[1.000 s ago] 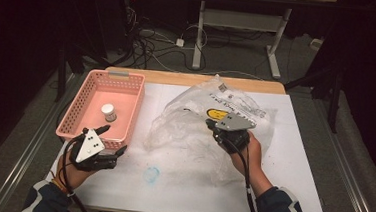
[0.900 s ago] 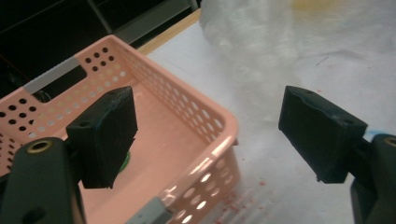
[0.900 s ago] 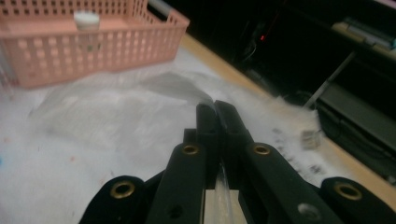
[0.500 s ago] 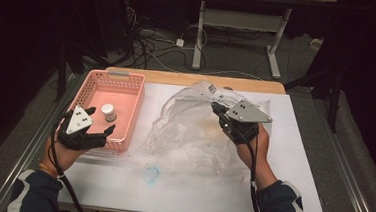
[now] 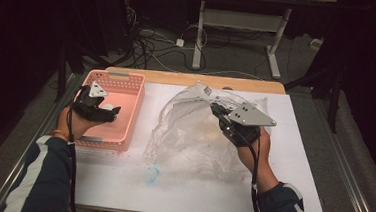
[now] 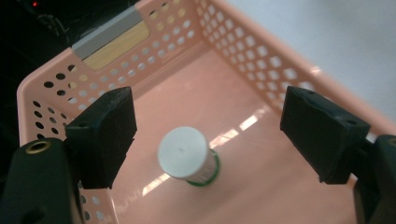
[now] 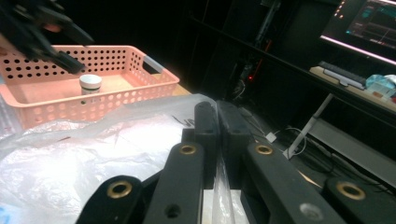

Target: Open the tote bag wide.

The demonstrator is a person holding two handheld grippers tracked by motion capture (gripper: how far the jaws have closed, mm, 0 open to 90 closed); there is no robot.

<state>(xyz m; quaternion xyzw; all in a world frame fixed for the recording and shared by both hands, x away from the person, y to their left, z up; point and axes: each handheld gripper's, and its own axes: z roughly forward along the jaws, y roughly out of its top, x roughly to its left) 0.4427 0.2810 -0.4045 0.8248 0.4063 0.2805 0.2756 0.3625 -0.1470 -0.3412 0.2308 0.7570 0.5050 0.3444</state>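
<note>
A pink perforated basket (image 5: 124, 126) stands at the table's left. In it a small white-capped bottle (image 6: 184, 156) with a green-edged label stands upright. My left gripper (image 5: 111, 111) hovers over the basket, and its jaws are open wide on either side of the bottle without touching it (image 6: 210, 126). A crumpled clear plastic bag (image 5: 189, 136) lies mid-table. My right gripper (image 5: 215, 108) is shut on the bag's upper edge and holds it raised; thin film is pinched between the closed jaws (image 7: 217, 109). The right gripper view also shows the basket (image 7: 93, 100) and the bottle (image 7: 90, 84).
A small blue translucent round item (image 5: 151, 173) lies on the white table sheet (image 5: 297, 159) in front of the bag. Beyond the wooden far edge are cables and desk legs on a dark floor. A metal rail runs along the table's left side.
My left gripper has travelled from the table in front of the basket up and over the basket. My right gripper has risen a little with the bag edge in it.
</note>
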